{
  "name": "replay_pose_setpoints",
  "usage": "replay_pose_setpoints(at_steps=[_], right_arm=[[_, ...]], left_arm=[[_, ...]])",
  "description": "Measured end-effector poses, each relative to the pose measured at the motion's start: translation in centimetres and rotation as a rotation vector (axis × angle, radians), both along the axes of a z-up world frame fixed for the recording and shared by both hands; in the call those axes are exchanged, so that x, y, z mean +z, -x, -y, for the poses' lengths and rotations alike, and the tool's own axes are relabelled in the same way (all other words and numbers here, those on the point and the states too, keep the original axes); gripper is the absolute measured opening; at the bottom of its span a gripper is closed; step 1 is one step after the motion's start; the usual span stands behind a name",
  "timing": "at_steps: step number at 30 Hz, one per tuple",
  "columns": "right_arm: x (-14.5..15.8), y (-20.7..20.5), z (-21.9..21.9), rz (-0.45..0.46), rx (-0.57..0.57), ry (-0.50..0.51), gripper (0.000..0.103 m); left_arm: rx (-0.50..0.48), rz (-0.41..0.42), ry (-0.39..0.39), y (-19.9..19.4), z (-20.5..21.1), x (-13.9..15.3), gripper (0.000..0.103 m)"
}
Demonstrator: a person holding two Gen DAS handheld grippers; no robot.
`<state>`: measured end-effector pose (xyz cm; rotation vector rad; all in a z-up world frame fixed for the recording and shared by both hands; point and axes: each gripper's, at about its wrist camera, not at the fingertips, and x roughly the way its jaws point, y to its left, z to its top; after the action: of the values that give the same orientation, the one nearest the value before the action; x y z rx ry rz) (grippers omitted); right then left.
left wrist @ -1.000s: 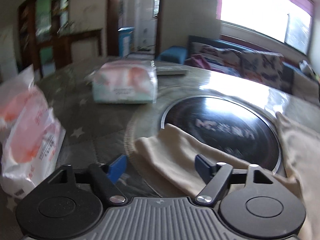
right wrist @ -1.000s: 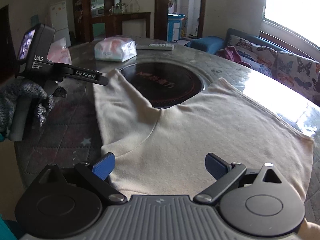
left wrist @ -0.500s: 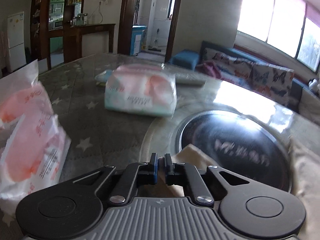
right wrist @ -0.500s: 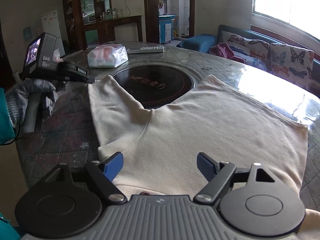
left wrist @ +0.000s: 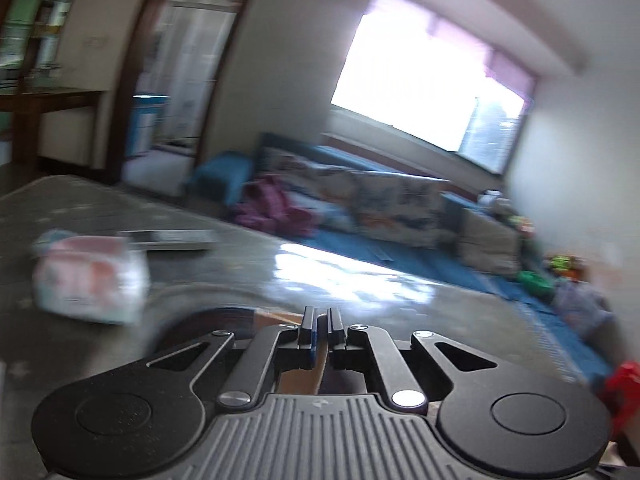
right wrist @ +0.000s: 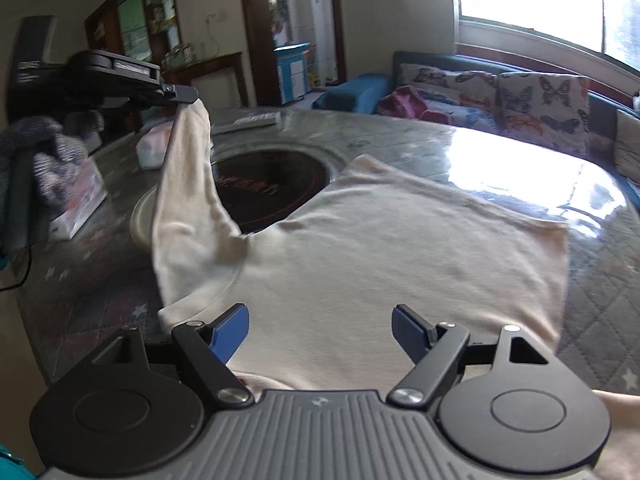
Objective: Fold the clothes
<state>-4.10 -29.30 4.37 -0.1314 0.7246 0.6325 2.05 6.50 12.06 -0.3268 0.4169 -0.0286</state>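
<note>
A cream long-sleeved shirt (right wrist: 400, 248) lies spread on the round table (right wrist: 600, 264). Its left sleeve (right wrist: 188, 184) hangs up off the table, pinched at the cuff by my left gripper (right wrist: 192, 96), which a gloved hand (right wrist: 52, 160) holds. In the left wrist view that gripper (left wrist: 321, 328) is shut, with tan cloth (left wrist: 296, 380) showing under its fingers. My right gripper (right wrist: 320, 328) stands open just above the shirt near its neckline, with nothing pinched between the blue pads.
A black round hotplate (right wrist: 272, 184) is set in the table's middle. Tissue packs (left wrist: 92, 284) (right wrist: 80, 200) and a remote (left wrist: 172, 238) lie on the far left side. A butterfly-print sofa (right wrist: 500, 96) stands beyond the table.
My left gripper shut on the sleeve cuff, then rose and swung right, lifting the sleeve off the table. My right gripper narrowed a little and shifted over the shirt's neckline.
</note>
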Motion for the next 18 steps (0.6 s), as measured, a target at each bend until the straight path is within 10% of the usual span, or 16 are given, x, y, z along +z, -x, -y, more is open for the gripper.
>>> replay_pose_setpoints(at_steps=[18], right_arm=[[-0.2,0.4,11.8,-0.013,-0.312,-0.072,0.078]], left_arm=[[-0.557,-0.014,0.016,3.7,18.1,-2.0,0.006]])
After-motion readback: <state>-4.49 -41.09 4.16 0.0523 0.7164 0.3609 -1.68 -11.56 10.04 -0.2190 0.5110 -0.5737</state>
